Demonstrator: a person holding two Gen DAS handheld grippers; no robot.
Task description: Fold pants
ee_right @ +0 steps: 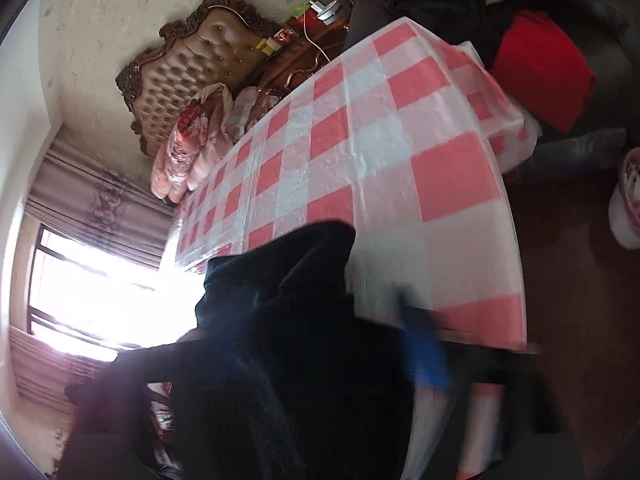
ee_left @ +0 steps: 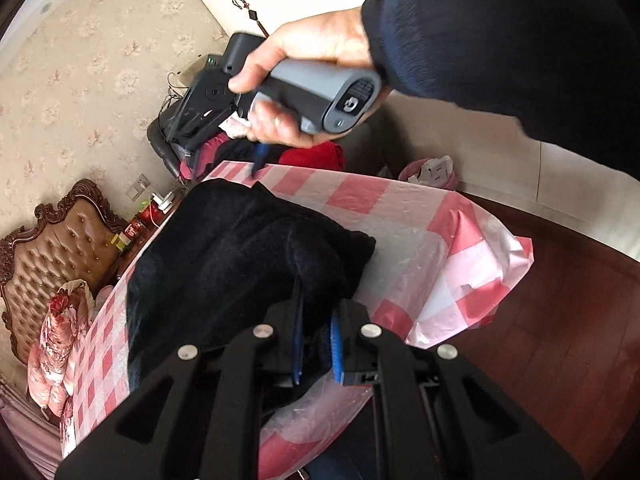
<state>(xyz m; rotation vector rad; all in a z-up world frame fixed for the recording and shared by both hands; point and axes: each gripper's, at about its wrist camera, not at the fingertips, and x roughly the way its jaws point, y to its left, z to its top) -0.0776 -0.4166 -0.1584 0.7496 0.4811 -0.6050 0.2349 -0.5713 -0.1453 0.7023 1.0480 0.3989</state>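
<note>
daylight, blown-out window [ee_right: 92, 280] | motion blur on right fingers [ee_right: 426, 356] | fisheye bending, dark corners

No readable words, brand names or numbers appear in either view. The only sign-like mark is a pale logo, shaped roughly like a letter G or a rounded C, on a dark plate at the butt end of the grey gripper handle [ee_left: 347, 103] in the left wrist view; beside it sits a small ribbed panel, with no lettering that can be made out. Red and green packages [ee_left: 127, 235] on the wooden side table near the headboard carry printing, but it is too small and blurred to read. The right wrist view shows the same packages [ee_right: 280, 38], equally illegible.
</note>
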